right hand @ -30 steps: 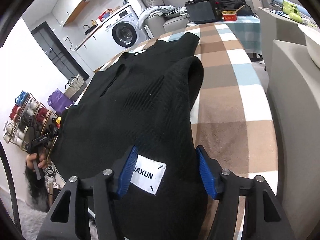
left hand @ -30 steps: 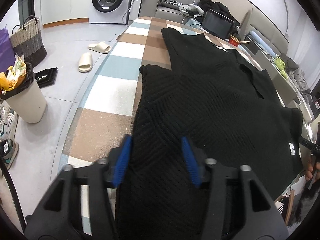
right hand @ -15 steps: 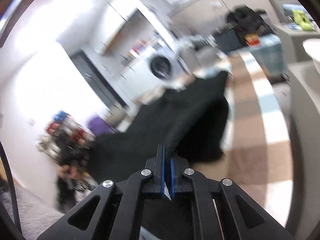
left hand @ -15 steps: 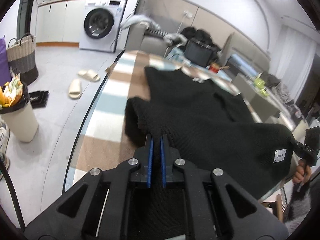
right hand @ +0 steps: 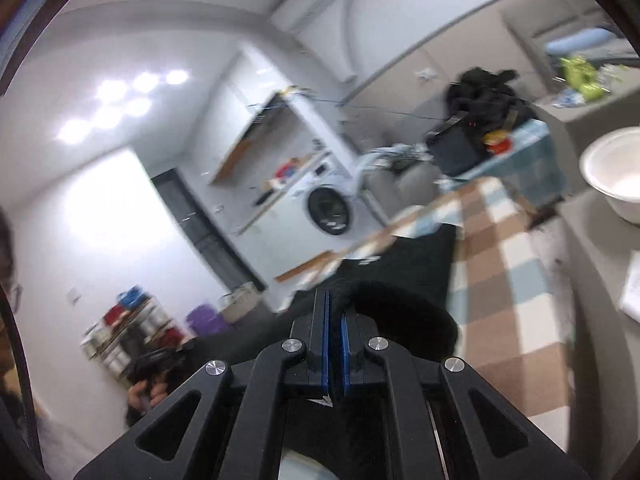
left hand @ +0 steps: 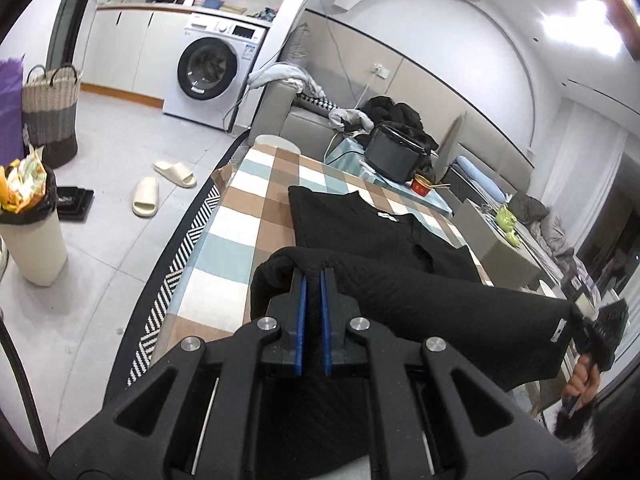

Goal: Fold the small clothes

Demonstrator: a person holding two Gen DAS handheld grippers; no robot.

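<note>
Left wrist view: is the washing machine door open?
No, the washing machine shows its round dark door closed flush against the white front panel.

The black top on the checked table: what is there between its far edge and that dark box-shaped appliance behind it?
In the left wrist view, bare checked tablecloth separates the black top from the dark appliance; a red bowl sits off to the side.

Washing machine (left hand: pixel 208 68) by white cabinets; grey tiled floor (left hand: pixel 104 184); beige sofa (left hand: pixel 296 120).
</note>
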